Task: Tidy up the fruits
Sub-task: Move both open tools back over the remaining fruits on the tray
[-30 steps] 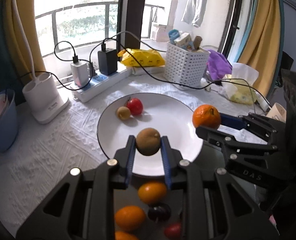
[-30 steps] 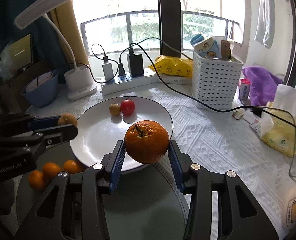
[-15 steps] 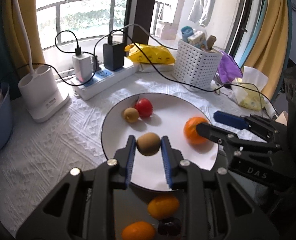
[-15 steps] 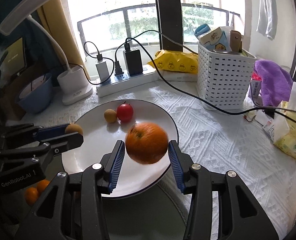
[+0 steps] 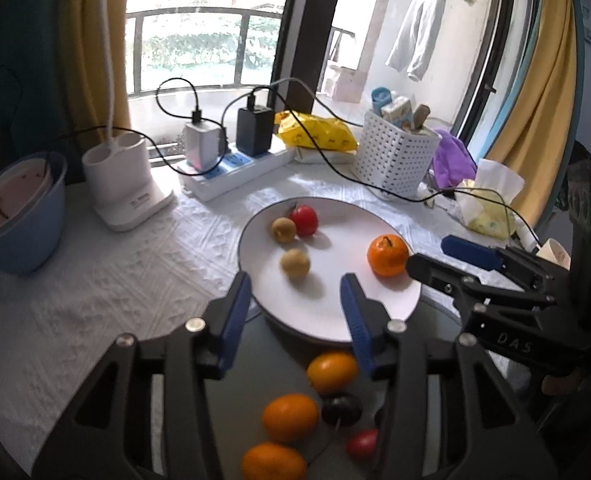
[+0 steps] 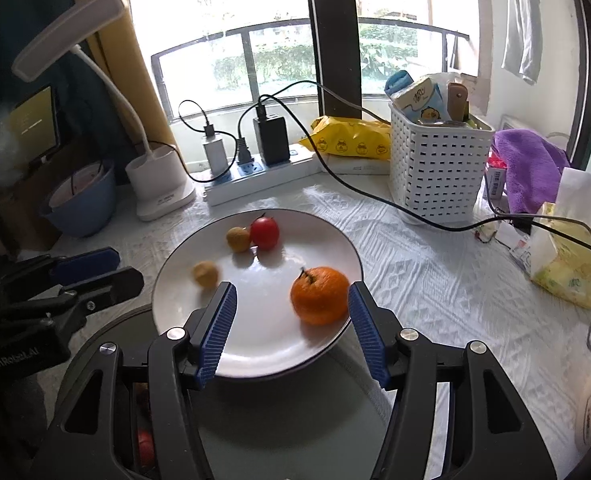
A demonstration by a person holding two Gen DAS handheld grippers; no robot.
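A white plate (image 5: 327, 320) (image 6: 255, 344) holds a red fruit (image 5: 304, 219) (image 6: 265, 233), two small brown fruits (image 5: 295, 263) (image 6: 206, 274) and an orange (image 5: 387, 255) (image 6: 320, 295). My left gripper (image 5: 297, 304) is open and empty just in front of the nearer brown fruit. My right gripper (image 6: 291, 320) is open, with the orange lying on the plate between its fingers. Several oranges (image 5: 290, 417), a dark fruit (image 5: 341, 409) and a small red one (image 5: 362, 443) lie on a dark round tray (image 5: 255, 360) below the left gripper.
Behind the plate stand a white power strip with chargers (image 5: 235, 168), a lamp base (image 5: 125, 188), a blue bowl (image 5: 19, 216), a white basket (image 6: 435, 168), a yellow bag (image 6: 351, 138) and tissues (image 6: 571, 256). A black cable (image 6: 375, 200) crosses the white tablecloth.
Both grippers have opened. The brown fruit and the orange left the fingers and now lie on the plate. Both grippers have drawn back a little.
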